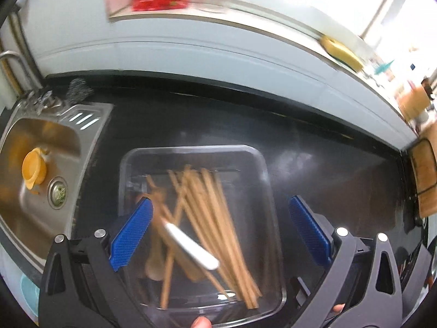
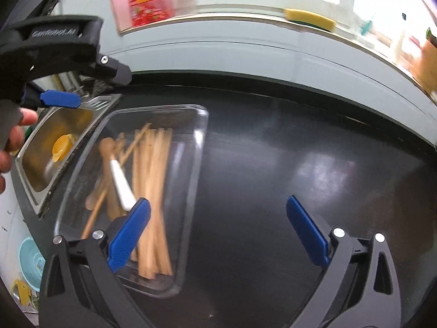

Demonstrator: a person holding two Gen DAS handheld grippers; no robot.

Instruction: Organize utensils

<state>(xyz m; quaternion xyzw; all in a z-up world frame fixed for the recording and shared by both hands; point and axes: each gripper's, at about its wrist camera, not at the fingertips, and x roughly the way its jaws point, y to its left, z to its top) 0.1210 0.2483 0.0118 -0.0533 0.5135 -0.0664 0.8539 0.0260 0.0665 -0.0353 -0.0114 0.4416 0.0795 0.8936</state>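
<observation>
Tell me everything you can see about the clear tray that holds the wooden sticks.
The clear tray is a transparent, plastic-looking rectangle with rounded corners, a rolled rim and low walls. It lies flat on the dark countertop, just beside the steel sink. Inside lie many wooden chopsticks, roughly lengthwise and partly crossing, a wooden spoon and a white-handled utensil. Both tongs are open, touching nothing.

Left gripper (image 1: 218, 235) and right gripper (image 2: 218, 232) — both jaws spread wide, empty.
</observation>
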